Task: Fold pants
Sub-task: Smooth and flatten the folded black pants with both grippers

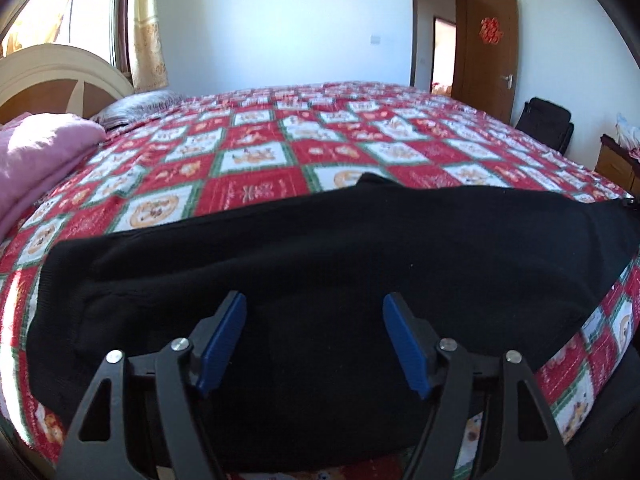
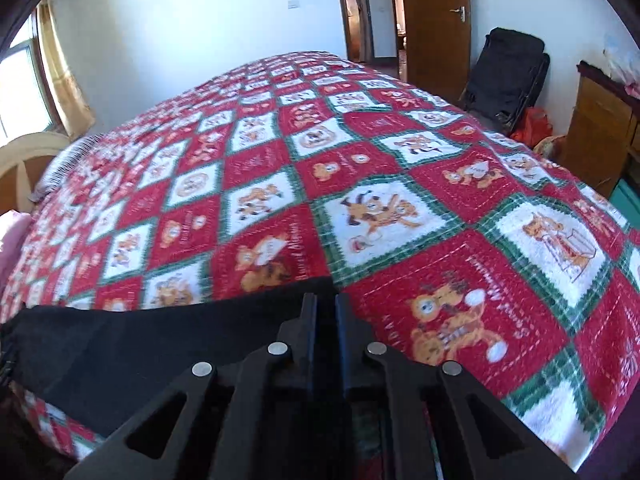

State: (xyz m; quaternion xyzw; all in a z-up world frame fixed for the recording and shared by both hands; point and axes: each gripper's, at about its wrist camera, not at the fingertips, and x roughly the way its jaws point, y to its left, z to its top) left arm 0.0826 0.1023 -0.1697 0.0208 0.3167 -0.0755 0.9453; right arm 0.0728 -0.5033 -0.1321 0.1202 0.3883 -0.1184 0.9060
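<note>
Black pants (image 1: 320, 248) flat across the patterned bedspread's near edge

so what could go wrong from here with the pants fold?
1. The right gripper pinches only the end corner of the black pants; that thin bite may slip.
2. The left gripper stands open over the cloth with nothing held, so a one-sided pull could skew the fold.
3. The pants lie at the bedspread edge and could slide off.

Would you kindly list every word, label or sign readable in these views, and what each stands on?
"囍", red double-happiness paper cutout: on the wooden door.
Cursive lettering in the red squares of the bedspread: present, but too blurred to read reliably.
Black pants: no label visible.
</note>
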